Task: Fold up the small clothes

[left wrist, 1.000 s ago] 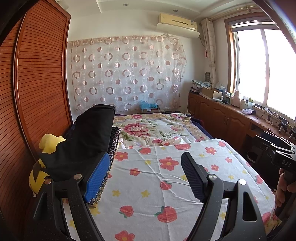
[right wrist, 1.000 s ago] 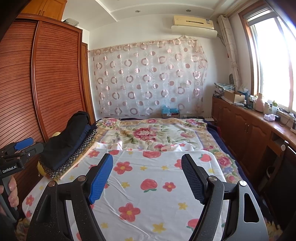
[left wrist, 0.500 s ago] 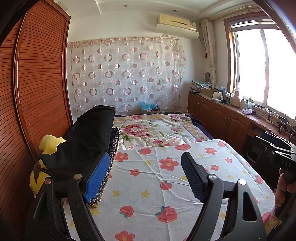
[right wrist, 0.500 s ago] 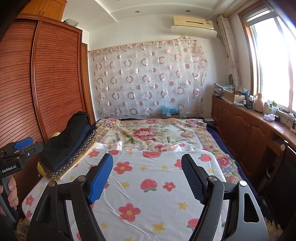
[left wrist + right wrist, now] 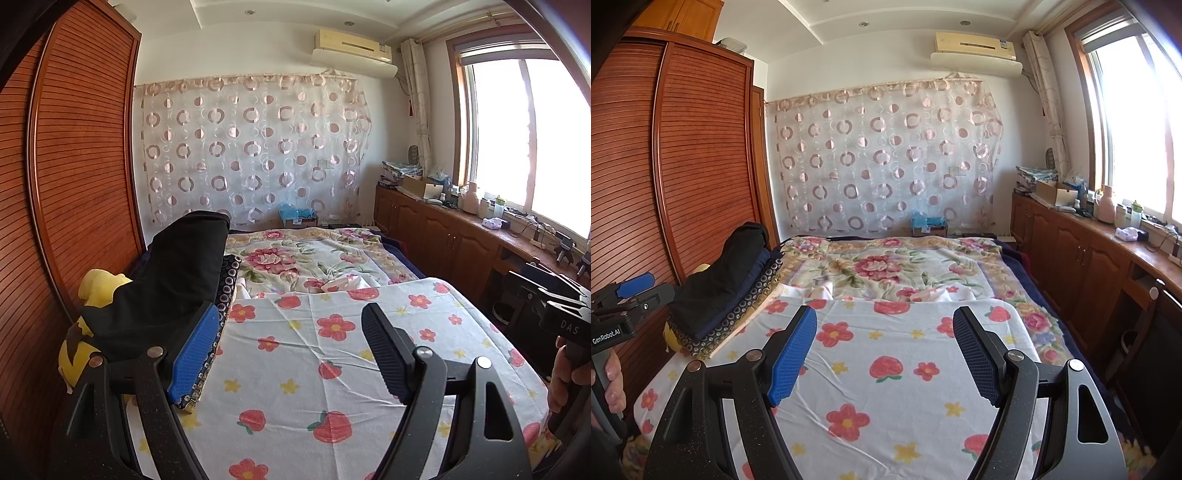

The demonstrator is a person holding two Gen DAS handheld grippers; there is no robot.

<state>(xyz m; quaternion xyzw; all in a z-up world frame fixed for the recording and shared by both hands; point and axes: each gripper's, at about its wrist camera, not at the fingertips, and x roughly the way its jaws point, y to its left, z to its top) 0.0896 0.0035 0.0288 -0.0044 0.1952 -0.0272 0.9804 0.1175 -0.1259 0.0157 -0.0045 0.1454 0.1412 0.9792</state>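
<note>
The left tongs (image 5: 288,350) stand wide apart with nothing between the pads, poised over a white bed sheet printed with red flowers, strawberries and yellow stars (image 5: 332,354). The right tongs (image 5: 884,354) are likewise spread wide and empty above the same sheet (image 5: 886,387).

The clothes to fold lie in a stack at the left edge of the bed, against the slatted reddish-brown wooden wardrobe (image 5: 81,177): a black garment (image 5: 173,280) on top, a dark fabric patterned with small rings (image 5: 227,284) under it, and a yellow plush toy (image 5: 98,286) beside it. In the left wrist view the stack sits just behind and left of the blue left pad (image 5: 194,350); whether they touch I cannot tell. In the right wrist view the stack (image 5: 727,280) lies well to the left of those tongs, apart from them.

Beyond the sheet spreads a cream floral bedspread with large pink roses (image 5: 894,266).
</note>
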